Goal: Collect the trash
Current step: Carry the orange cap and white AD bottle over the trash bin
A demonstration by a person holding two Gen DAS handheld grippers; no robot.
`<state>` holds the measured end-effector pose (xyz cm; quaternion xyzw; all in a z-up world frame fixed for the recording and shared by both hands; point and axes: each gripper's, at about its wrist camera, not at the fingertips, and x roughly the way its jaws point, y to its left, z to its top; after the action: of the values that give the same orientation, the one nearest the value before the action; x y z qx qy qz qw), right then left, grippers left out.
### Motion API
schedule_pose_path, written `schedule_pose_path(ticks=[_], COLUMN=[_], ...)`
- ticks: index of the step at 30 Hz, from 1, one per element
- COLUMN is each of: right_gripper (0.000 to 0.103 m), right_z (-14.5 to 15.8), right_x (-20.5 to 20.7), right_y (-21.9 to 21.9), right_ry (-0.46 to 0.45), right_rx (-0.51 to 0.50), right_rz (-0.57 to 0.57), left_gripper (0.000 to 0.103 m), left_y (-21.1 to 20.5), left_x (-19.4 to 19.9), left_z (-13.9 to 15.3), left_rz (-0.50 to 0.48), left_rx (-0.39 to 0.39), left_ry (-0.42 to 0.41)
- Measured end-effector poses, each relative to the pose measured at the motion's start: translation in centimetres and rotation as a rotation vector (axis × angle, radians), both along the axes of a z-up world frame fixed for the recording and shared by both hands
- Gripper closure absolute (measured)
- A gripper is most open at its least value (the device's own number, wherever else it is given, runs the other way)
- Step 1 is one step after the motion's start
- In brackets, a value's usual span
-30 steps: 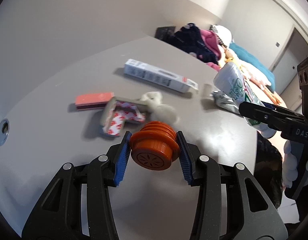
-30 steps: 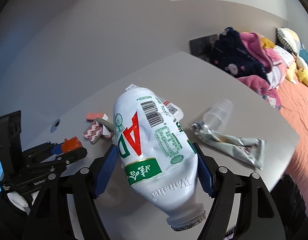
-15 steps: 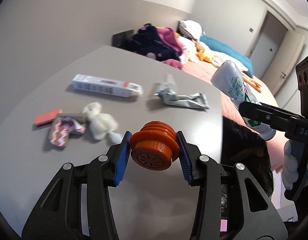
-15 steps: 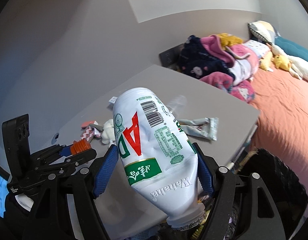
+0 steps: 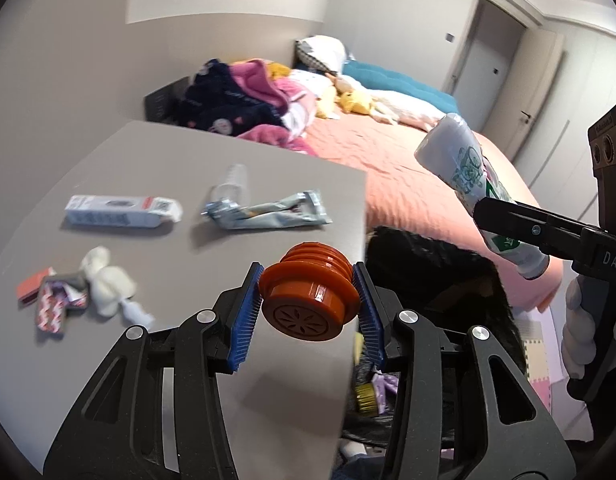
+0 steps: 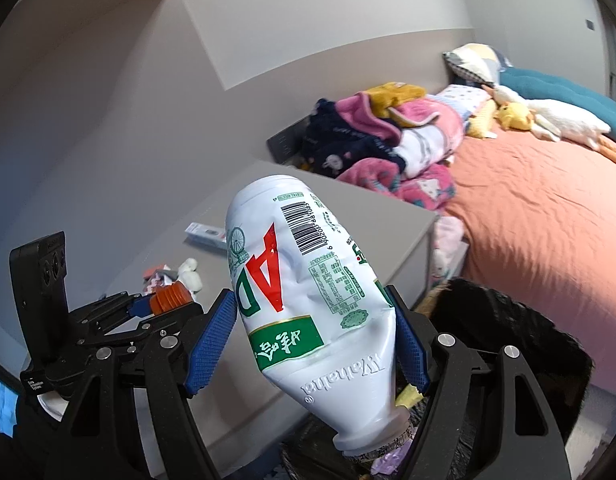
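1. Left wrist view: the left claw point(image 5: 308, 306) pinches an orange cap point(image 5: 308, 296) tight between its blue pads point(image 5: 243, 324). The cap is up in the air, right over the edge of the bench point(image 5: 179, 160).
2. Just past that edge sits a black bin point(image 5: 440, 276). I think the step now is to carry the cap over the bin and drop it in.
3. To do it well, bring the cap all the way over the dark hole first. Only then let the pads go. If they let go too soon, the cap could hit the bench edge and roll off.
4. More trash waits on the bench: a box point(image 5: 119, 210), a foil wrapper point(image 5: 267, 214), a clear cup point(image 5: 233, 178), a tissue point(image 5: 107, 286) and small packets point(image 5: 51, 304).
5. Right wrist view: the right claw point(image 6: 312, 340) squeezes a white bottle point(image 6: 308, 292) around its middle. The bottle is upside down, with its neck pointing at the bin point(image 6: 508, 332) below.
6. The bottle is big and a bit squashed, so it could slip. Keep the squeeze firm until the neck hangs over the bin's mouth.
7. Both claws are close together. It is safest to drop one thing at a time, so they do not bump.
8. The bed point(image 6: 540, 216) is right beside the bin. Aim well, so nothing lands on it.
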<state>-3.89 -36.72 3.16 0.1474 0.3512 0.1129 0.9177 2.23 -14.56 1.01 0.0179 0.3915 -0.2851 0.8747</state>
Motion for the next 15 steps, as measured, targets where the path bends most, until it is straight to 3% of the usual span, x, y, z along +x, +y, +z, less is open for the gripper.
schedule_pose_path(ticks=[15], right_gripper=[0.029], right_z=[0.2], right_x=[-4.0], right_y=[-6.8], right_ry=[-0.014], right_rx=[0.01], right_rz=[-0.14], left_gripper=[0.059], left_y=[-7.8], left_x=[-1.6], left_z=[0.5], left_rz=[-0.178], left_rx=[-0.007], left_ry=[-0.013])
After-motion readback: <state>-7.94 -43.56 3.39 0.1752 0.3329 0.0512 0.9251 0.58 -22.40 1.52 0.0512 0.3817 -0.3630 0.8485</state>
